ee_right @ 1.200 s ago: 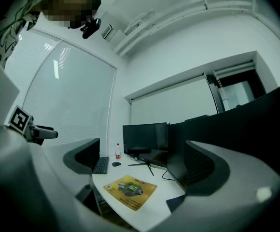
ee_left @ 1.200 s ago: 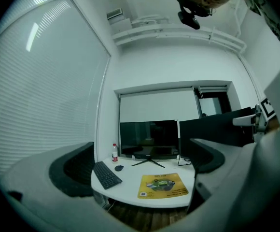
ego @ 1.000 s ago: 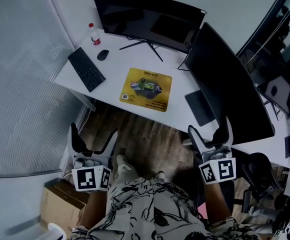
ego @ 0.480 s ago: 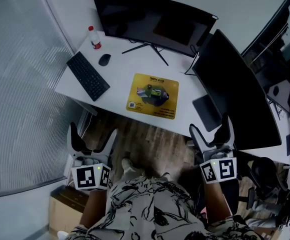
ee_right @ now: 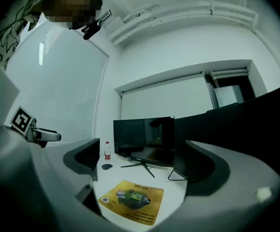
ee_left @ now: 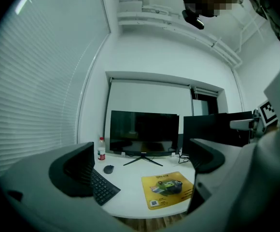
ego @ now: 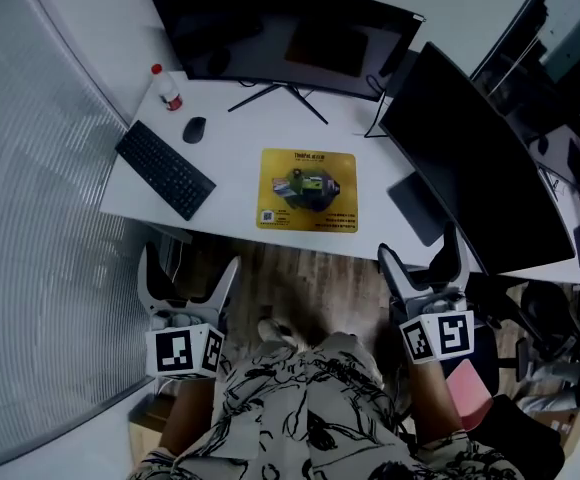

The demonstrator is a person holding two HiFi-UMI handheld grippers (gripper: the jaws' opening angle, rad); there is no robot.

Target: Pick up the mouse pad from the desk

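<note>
A yellow mouse pad with a dark printed picture lies flat near the front edge of the white desk. It also shows in the left gripper view as the mouse pad and in the right gripper view as the mouse pad. My left gripper hangs open over the floor, short of the desk and left of the pad. My right gripper is open too, below the desk's right end. Neither touches anything.
A black keyboard, a black mouse and a red-capped bottle sit at the desk's left. A wide monitor stands at the back, a second dark monitor at the right. Wood floor lies under me; window blinds run along the left.
The view has shifted, so the desk and pad now sit more squarely ahead of me and slightly lower in the frame. Both grippers stay open at about the same places.
</note>
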